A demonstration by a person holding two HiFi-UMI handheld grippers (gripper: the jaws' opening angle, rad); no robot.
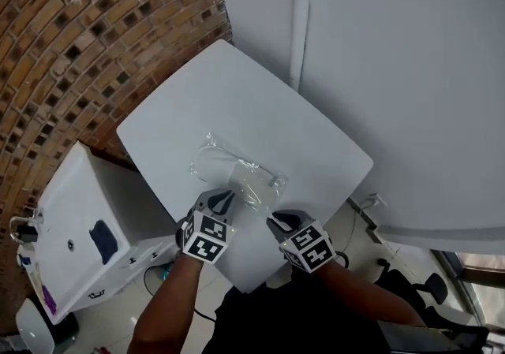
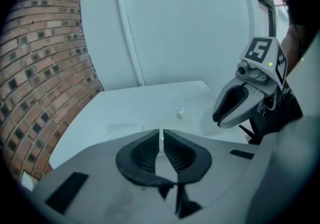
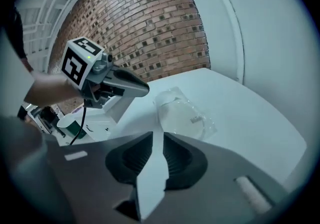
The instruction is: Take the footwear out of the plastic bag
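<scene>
Head view: the clear plastic bag [image 1: 239, 173], pale footwear [image 1: 217, 165] inside, lies on the white square table [image 1: 308, 128] just beyond your grippers. Your left gripper [image 1: 222, 201] has its jaws a slit apart, your right gripper [image 1: 284, 222] wider, both empty. A red brick wall [image 1: 79, 29] stands left.

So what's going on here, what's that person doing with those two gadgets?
A person holds a two-jaw gripper in each hand over a white table. A clear plastic bag with something pale inside lies flat on it. The left gripper and the right gripper both point down towards the bag's near edge, jaws slightly apart with nothing between them. Neither grips the bag yet, so nothing has been taken out.
</scene>
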